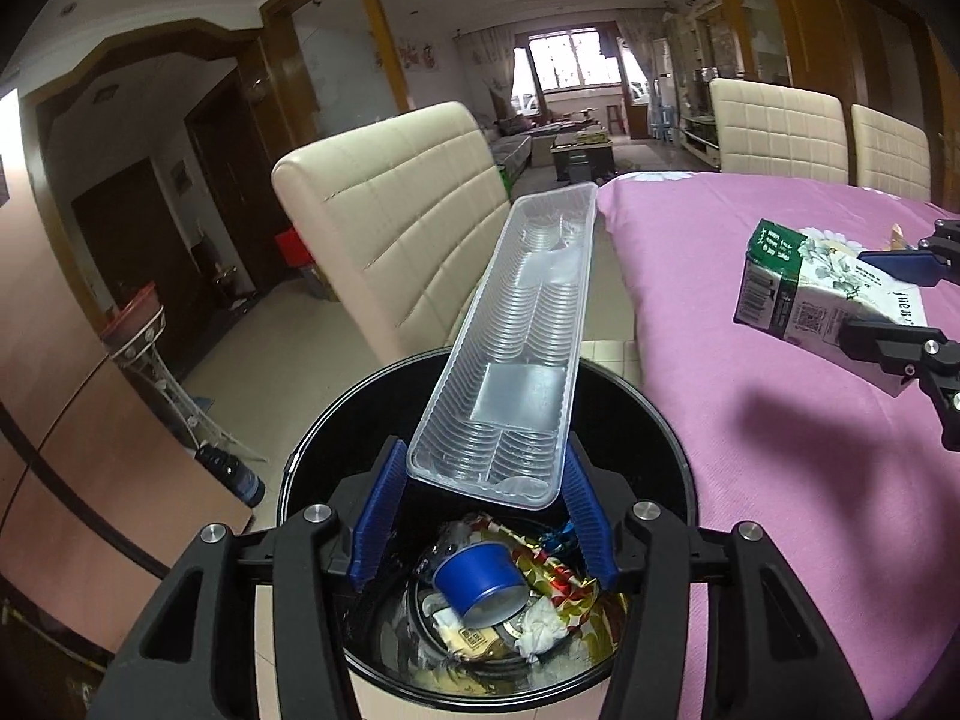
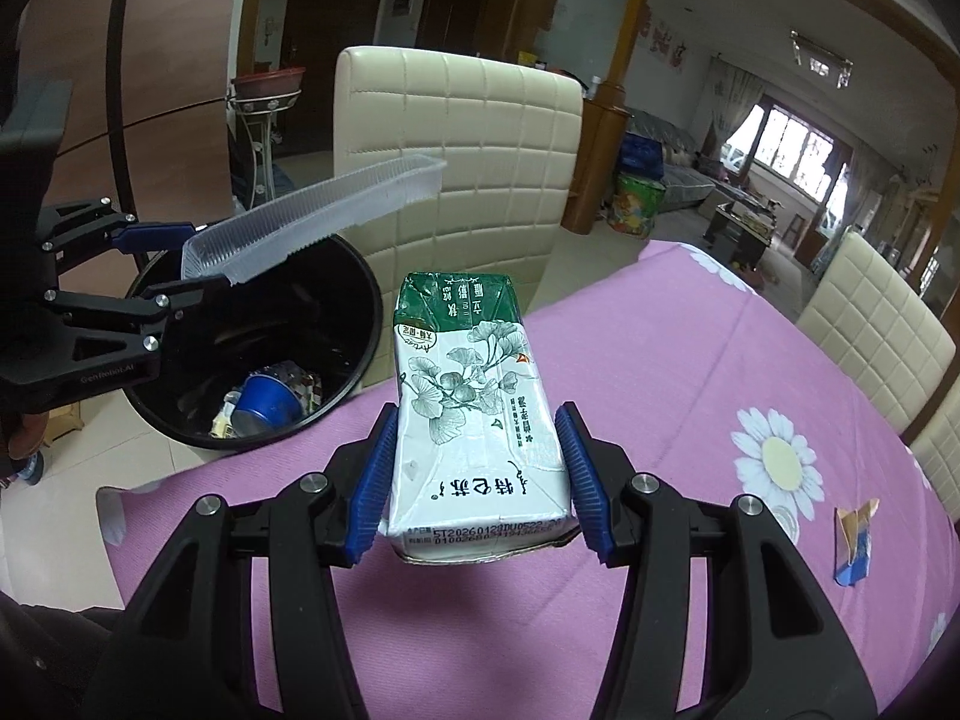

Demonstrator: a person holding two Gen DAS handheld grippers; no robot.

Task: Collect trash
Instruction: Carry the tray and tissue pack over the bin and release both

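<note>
My left gripper (image 1: 483, 483) is shut on the near end of a long clear plastic tray (image 1: 516, 336) and holds it tilted up over the black trash bin (image 1: 672, 438). The bin holds a blue cup (image 1: 480, 579), foil wrappers and tissue. My right gripper (image 2: 477, 456) is shut on a white and green milk carton (image 2: 474, 414), held above the pink tablecloth (image 2: 690, 396). In the right wrist view the tray (image 2: 324, 210) and the left gripper (image 2: 198, 261) hang over the bin (image 2: 354, 294). In the left wrist view the carton (image 1: 822, 282) sits in the right gripper (image 1: 870, 288).
A torn blue and brown wrapper (image 2: 855, 543) lies on the table at the right. Cream padded chairs (image 1: 396, 222) stand beside the bin and around the table. A dark bottle (image 1: 231, 471) lies on the floor left of the bin, near a white plant stand (image 1: 156, 360).
</note>
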